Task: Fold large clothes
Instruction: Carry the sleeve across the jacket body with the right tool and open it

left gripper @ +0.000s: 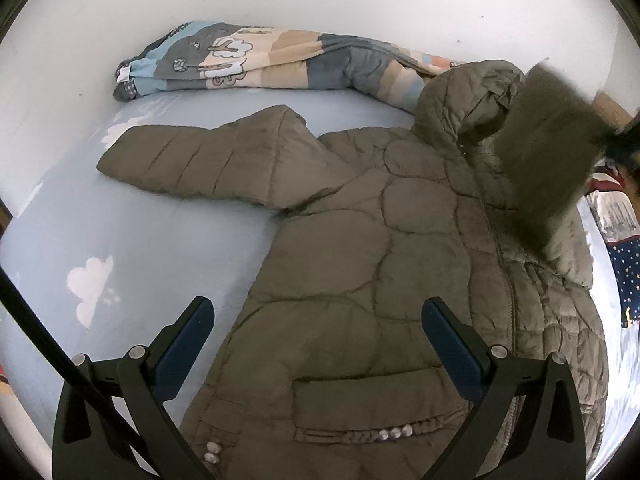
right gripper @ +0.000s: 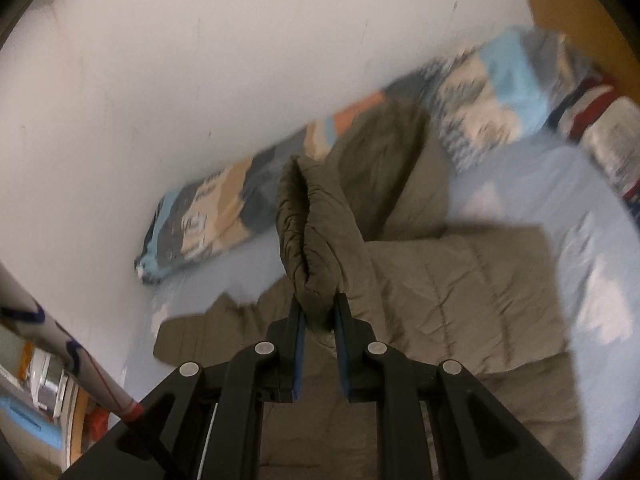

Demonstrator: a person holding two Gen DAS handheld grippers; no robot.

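Note:
An olive quilted puffer jacket (left gripper: 380, 240) lies face up on the light blue bed. Its left sleeve (left gripper: 192, 160) stretches out flat toward the wall. Its hood (left gripper: 472, 100) lies at the top right. My left gripper (left gripper: 318, 320) is open and empty, hovering above the jacket's lower front near the pocket. My right gripper (right gripper: 319, 312) is shut on the cuff of the jacket's right sleeve (right gripper: 316, 232) and holds it lifted above the jacket body (right gripper: 460, 292). That lifted sleeve shows blurred in the left wrist view (left gripper: 548, 160).
A rolled patterned quilt (left gripper: 260, 60) lies along the white wall behind the jacket; it also shows in the right wrist view (right gripper: 224, 216). The bed sheet (left gripper: 120, 240) has white cloud prints. More bedding (left gripper: 624, 248) lies at the right.

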